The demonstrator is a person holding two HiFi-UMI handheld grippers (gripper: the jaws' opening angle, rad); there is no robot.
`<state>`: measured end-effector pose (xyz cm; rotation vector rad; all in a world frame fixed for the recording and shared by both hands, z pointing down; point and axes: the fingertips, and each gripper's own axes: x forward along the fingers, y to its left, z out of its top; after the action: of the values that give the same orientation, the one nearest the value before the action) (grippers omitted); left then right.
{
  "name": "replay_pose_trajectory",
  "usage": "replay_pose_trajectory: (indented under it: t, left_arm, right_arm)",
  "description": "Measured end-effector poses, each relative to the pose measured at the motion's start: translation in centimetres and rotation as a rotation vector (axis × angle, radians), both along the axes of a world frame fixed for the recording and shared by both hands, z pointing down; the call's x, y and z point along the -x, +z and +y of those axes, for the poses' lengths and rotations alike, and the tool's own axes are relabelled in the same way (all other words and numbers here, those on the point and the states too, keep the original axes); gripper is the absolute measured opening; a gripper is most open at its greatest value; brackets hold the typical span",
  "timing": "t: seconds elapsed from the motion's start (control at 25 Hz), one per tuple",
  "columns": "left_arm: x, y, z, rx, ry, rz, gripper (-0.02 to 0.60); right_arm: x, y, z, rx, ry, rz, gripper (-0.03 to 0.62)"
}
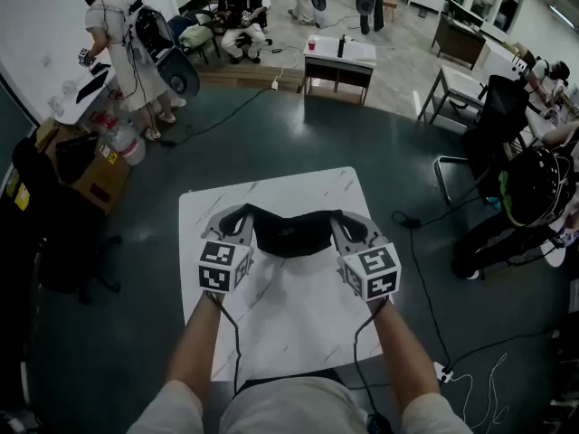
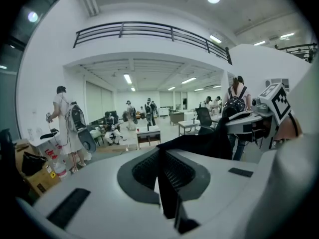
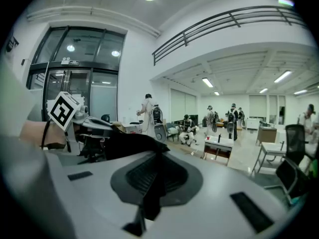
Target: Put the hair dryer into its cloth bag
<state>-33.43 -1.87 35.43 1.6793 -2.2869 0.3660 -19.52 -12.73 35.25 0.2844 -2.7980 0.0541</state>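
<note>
A black cloth bag hangs stretched between my two grippers above the white table. My left gripper is shut on the bag's left edge, and my right gripper is shut on its right edge. In the left gripper view the black cloth runs from my jaws across to the right gripper. The right gripper view shows the cloth pinched in those jaws, with the left gripper beyond it. No hair dryer shows in any view, and the bag's inside is hidden.
The table stands on a dark floor with cables at its right. Farther off are a small white desk, office chairs at the right, a cardboard box at the left and several people.
</note>
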Motion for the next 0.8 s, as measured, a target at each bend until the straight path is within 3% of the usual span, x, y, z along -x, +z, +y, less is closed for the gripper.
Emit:
replay_pose_trajectory:
  t: [0.24,0.4,0.6,0.8]
  left_arm:
    - [2.9,-0.1,-1.4,0.010,-0.056,-0.046,0.018]
    - [2.9,1.7,-0.9,0.037,-0.072,-0.029,0.018]
    - [1.2,3.0,1.6,0.051,-0.058,-0.011,0.019]
    - [-1.8,5.0,4.4,0.076,-0.058,0.058,0.018]
  right_arm:
    - [3.2,1.0,-2.2,-0.036,-0.019,-0.004,0.020]
    - [3.3,3.3,-2.3,-0.012,-0.032,0.018,0.020]
    - [1.7,4.4,-0.4,-0.013,-0.075,0.052,0.020]
    - [-1.5,6.6,2.4,0.012,-0.094,0.121,0.020]
